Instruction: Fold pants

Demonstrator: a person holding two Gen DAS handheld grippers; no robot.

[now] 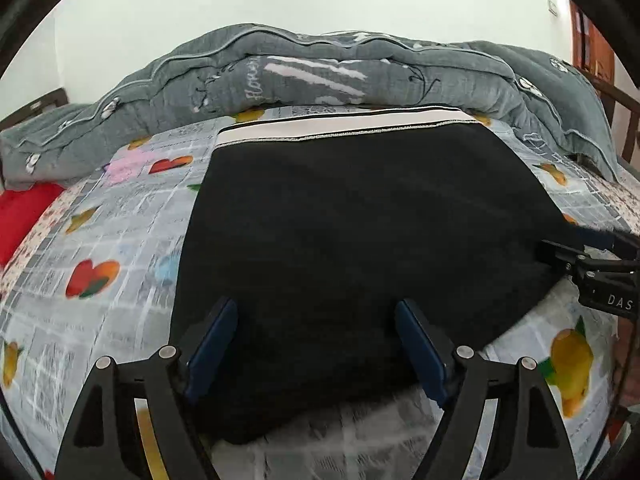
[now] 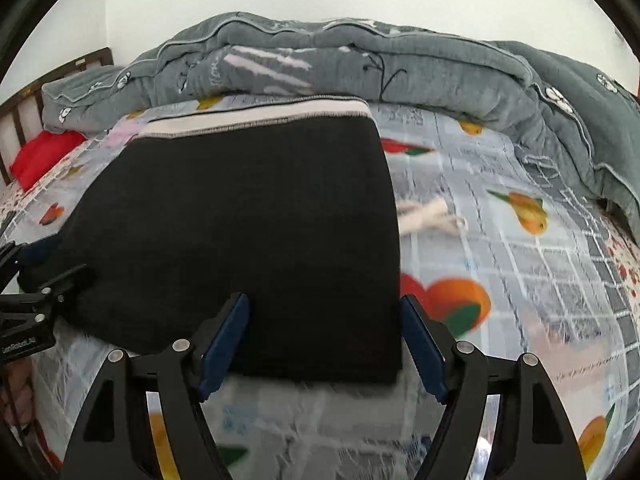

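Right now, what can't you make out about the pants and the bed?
- Pants: both views show flat black cloth; layers and legs are indistinguishable.
- Near hem: the right wrist view blurs it.
- Pale cord on the bedsheet: blurred, unidentifiable.
- Red item: cut off by the left wrist view's edge.

Left tool (image 1: 316,320) jaws apart, angled down; right tool (image 2: 325,318) likewise.

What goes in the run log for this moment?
left claw: open, empty | right claw: open, empty | black pants: folded, flat on bedsheet

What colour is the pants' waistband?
White with thin black edging, on the black pants; waistband clearest in left wrist view.
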